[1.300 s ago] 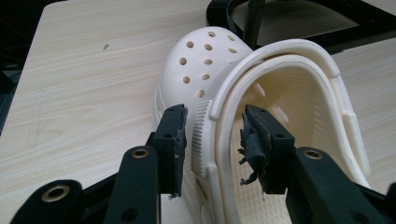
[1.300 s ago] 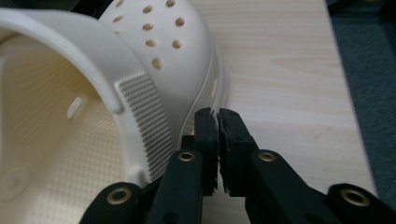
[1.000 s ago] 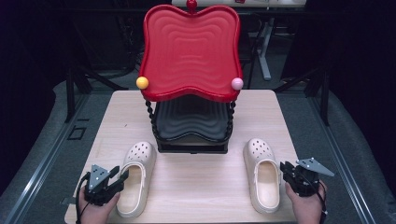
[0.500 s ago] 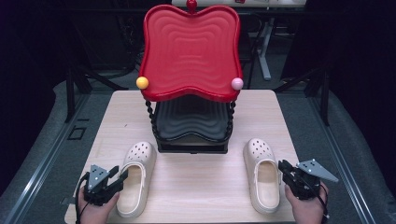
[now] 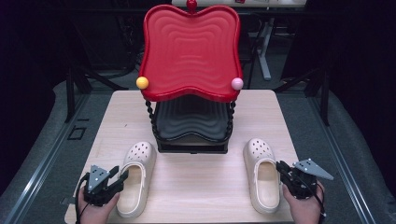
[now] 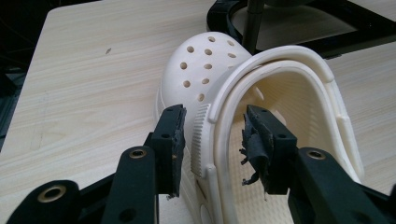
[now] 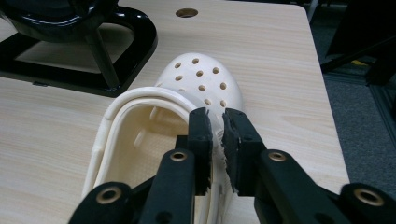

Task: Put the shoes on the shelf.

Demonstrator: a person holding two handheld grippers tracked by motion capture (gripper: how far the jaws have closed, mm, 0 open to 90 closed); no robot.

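Note:
Two cream clogs lie on the wooden table [image 5: 196,196], toes pointing away from me. My left gripper [image 5: 119,173] [image 6: 212,140] stands open astride the outer side wall of the left clog [image 5: 135,179] [image 6: 205,70], with a gap at each pad. My right gripper [image 5: 281,167] [image 7: 217,135] is pinched on the thin outer side wall of the right clog [image 5: 259,177] [image 7: 201,79]. Its jaws have just closed on that wall and then eased open slightly, and the wall is still between the pads. Both clogs rest flat on the table.
A two-tier stand rises at the table's middle back, with a red wavy tray [image 5: 191,51] above a black tray [image 5: 191,121]. A yellow ball [image 5: 142,82] and a pink ball [image 5: 237,83] sit at the red tray's front corners. Dark floor surrounds the table.
The right gripper has shifted a little leftward onto the right clog's side wall and its jaws have narrowed. The left gripper and both clogs have stayed put.

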